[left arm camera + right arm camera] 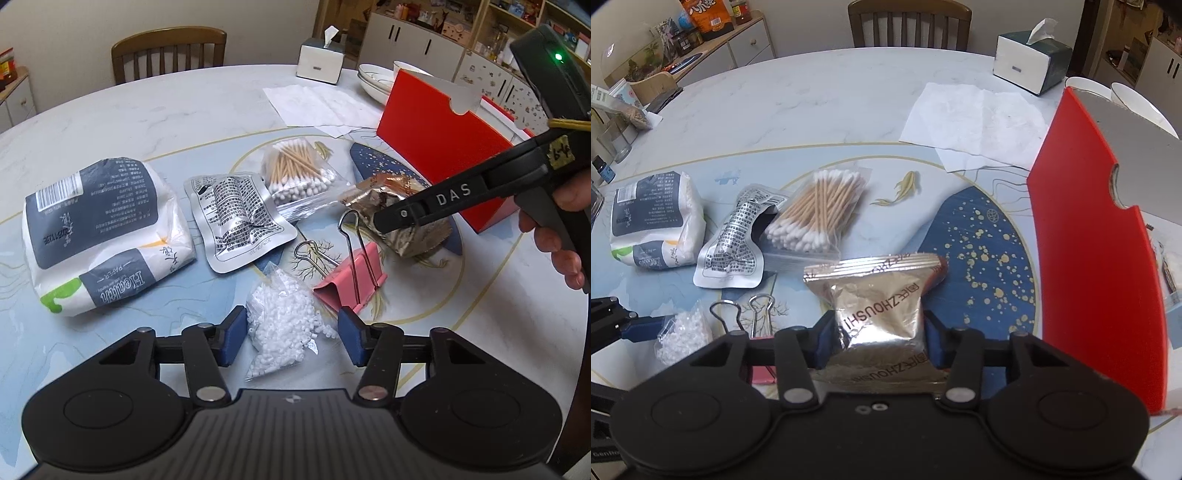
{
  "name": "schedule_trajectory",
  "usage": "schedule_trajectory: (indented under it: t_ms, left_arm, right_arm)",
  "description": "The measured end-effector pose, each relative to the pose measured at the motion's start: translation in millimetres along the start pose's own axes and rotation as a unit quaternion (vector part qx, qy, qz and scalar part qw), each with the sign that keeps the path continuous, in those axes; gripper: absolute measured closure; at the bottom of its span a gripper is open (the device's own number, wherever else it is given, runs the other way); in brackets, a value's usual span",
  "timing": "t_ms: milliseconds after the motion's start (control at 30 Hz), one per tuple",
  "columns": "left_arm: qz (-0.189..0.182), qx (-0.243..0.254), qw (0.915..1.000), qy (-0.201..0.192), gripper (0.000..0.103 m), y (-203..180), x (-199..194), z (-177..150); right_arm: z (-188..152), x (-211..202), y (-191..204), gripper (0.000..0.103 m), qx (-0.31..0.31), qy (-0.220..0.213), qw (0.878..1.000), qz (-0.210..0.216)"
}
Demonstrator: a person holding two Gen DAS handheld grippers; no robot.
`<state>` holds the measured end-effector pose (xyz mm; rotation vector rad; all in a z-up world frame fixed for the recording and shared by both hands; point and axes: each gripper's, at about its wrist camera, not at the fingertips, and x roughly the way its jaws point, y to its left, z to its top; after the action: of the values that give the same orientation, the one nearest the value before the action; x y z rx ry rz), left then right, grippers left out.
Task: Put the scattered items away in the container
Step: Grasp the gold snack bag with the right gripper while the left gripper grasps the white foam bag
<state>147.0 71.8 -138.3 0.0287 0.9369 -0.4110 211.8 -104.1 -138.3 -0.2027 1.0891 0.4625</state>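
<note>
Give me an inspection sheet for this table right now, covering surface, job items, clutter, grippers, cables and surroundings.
Surface: round marble-look table with a blue and gold patterned centre.
Job's things: tissue pack, silver pouch, cotton swab bag, bead bag, pink binder clip, gold foil packet, red box.
Clutter: tissue box, flat paper napkins, stacked bowls.
Grippers: left gripper open, either side of the bead bag; right gripper shut on the gold foil packet.
Cables: nothing seen.
Surroundings: wooden chair, sideboard with snacks, shelving.
</note>
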Motion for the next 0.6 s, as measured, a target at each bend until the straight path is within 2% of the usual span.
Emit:
schedule_trajectory:
  t_ms: [167, 300, 600]
  left_arm:
    - [0.003, -0.012, 0.9999, 0.002, 0.064, 1.3, -3.4, -2.4]
    - [0.002, -0.026, 0.9997, 0.004, 0.068, 2.5, -5.8, -4.9]
    - [0.001, -0.039, 0.9993, 0.002, 0.07, -4.3, -13.6, -11.2]
  right_arm:
    - [-6.7, -5.3, -1.7, 0.059, 0.001, -0.001, 1.0, -0.001]
    - [-12.2, -11.2, -3.8, 0.061, 0.002, 0.0, 1.0, 0.001]
    - [-28.8, -32.0, -7.8, 0.061, -0.006, -0.001, 1.0, 0.021]
